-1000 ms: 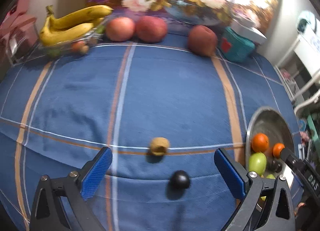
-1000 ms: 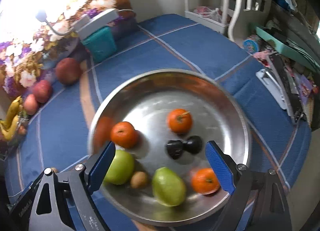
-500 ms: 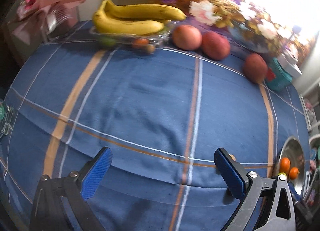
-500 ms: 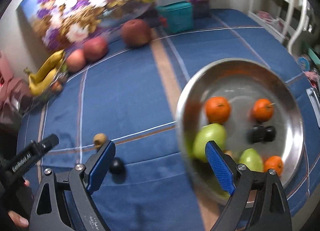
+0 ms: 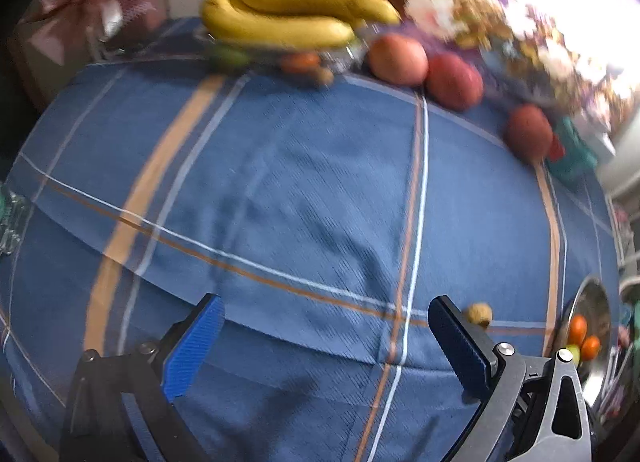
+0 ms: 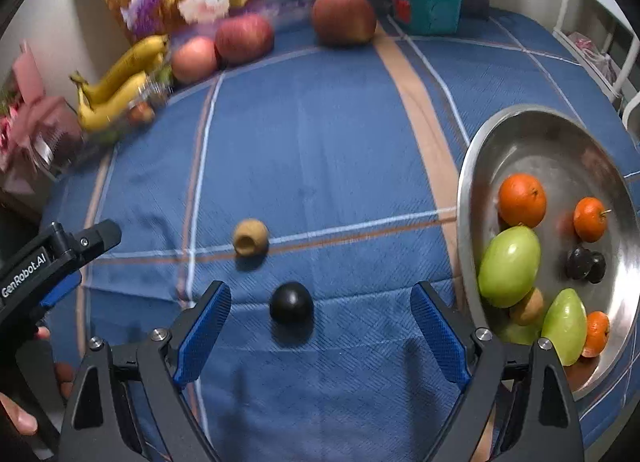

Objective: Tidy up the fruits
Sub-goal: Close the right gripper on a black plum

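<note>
Oranges (image 6: pixel 521 200) and green fruits (image 6: pixel 509 266) fill the steel bowl (image 6: pixel 532 126); both grippers' jaws spread, empty.

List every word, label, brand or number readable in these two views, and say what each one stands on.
"GenRobot.AI": white lettering on the black body of the left gripper, seen at the left edge of the right wrist view.
A red mark on the teal box at the far end of the table: too blurred to read.
Left wrist view: no readable text.
</note>
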A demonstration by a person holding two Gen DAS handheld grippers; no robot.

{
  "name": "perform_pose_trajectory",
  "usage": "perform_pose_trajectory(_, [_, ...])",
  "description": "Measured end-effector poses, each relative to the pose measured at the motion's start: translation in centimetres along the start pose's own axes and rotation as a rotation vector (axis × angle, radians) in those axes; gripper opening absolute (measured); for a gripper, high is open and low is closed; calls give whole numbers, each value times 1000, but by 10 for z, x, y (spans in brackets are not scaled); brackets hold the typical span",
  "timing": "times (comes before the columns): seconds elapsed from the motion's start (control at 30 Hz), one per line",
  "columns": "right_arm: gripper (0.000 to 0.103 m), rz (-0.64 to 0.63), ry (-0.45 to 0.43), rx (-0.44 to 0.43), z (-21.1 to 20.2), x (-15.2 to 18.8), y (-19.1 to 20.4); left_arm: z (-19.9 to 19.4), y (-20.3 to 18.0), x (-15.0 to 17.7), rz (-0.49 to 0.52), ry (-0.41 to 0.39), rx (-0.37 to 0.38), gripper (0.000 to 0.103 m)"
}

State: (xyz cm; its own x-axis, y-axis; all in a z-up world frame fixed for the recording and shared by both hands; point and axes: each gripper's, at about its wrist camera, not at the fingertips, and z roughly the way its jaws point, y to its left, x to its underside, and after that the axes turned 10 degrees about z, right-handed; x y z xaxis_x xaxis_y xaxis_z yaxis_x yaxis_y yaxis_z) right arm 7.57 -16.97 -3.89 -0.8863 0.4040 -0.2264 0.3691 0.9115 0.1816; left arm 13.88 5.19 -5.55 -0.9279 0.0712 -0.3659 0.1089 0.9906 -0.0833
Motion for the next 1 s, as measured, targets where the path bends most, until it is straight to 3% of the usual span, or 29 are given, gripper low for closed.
perform_pose_trajectory(0.13, [92, -22, 37, 33, 15, 4, 2, 17, -8, 4, 14, 46, 18, 103])
perform_pose_trajectory(0.27, [92, -34, 59, 52, 24, 6, 2, 34, -12, 9, 42, 97, -20, 103])
perform_pose_trajectory(0.53, [90, -59, 52, 79, 30, 4, 5, 36, 1, 9, -22, 94, -19, 103])
perform_pose_trajectory(0.67, [73, -57, 41, 65, 27, 2, 7, 30, 10, 10, -43, 78, -38, 103])
perform_pose_trajectory(1.0, [42, -132, 45, 2, 25, 5, 29, 20, 15, 7, -53, 65, -24, 103])
